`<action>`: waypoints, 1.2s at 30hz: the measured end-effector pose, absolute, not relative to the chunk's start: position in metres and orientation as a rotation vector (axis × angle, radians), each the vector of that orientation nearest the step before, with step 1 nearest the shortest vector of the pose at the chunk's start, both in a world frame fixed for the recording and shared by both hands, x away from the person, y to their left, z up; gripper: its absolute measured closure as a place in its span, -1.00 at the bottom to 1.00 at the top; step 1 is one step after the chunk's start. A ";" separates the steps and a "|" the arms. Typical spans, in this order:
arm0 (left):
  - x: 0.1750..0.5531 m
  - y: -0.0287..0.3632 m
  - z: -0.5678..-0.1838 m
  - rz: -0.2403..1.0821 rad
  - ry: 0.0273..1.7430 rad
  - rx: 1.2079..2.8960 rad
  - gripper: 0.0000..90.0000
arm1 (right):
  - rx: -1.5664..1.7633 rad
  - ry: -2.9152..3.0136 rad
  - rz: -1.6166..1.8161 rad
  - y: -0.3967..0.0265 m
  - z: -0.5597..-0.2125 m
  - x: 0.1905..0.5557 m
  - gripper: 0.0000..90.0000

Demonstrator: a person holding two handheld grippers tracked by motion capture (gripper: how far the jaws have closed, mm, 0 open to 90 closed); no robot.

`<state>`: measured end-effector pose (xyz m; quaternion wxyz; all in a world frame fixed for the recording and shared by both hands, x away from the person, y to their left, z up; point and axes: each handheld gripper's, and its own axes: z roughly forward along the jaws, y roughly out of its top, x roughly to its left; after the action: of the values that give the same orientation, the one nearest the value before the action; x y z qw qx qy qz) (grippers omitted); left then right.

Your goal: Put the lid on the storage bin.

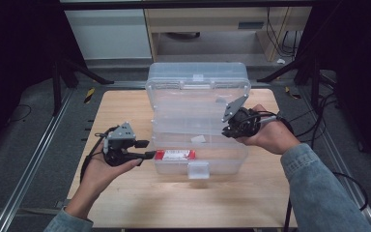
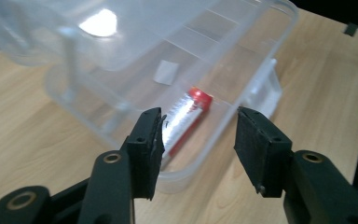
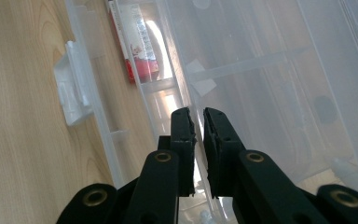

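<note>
At centre frame, your right gripper (image 1: 228, 129) clamps the clear box's lid (image 1: 198, 96) open, the red packet (image 1: 175, 154) already inside, your left gripper (image 1: 148, 149) apart, empty; closing remains.

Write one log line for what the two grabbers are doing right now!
left gripper: open, empty, beside clear box | right gripper: shut on lid, holding it up | red packet: inside box

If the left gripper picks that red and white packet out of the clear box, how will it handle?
The red and white packet looks flat and slim, so probably light and unlikely to roll. Its glossy wrap glints in the left gripper view, so it may slip between the pads. It lies close along the clear box's front wall, so the left gripper may have little room for a jaw on that side.
</note>
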<state>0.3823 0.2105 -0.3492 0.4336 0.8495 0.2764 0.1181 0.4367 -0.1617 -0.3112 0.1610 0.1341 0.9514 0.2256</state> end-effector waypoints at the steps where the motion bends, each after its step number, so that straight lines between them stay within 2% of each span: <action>1: 0.386 0.216 -0.345 0.278 0.699 2.089 0.18 | 0.379 2.716 0.644 -0.162 -0.311 0.437 0.84; 9: 0.416 0.238 -0.328 0.299 0.773 2.004 0.38 | 0.380 2.715 0.638 -0.161 -0.311 0.436 0.84; 17: 0.444 0.235 -0.317 0.325 0.819 1.983 0.55 | 0.371 2.714 0.644 -0.161 -0.312 0.435 0.84; 27: 0.465 0.211 -0.307 0.406 0.822 2.030 0.65 | 0.362 2.714 0.656 -0.162 -0.315 0.432 0.84; 36: 0.472 0.212 -0.312 0.348 0.852 1.965 0.70 | 0.358 2.715 0.661 -0.163 -0.319 0.427 0.83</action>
<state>0.4719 0.2122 -0.3117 0.4668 0.8009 0.3472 0.1417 0.4272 -0.1633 -0.3192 0.1614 0.1252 0.9511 0.2316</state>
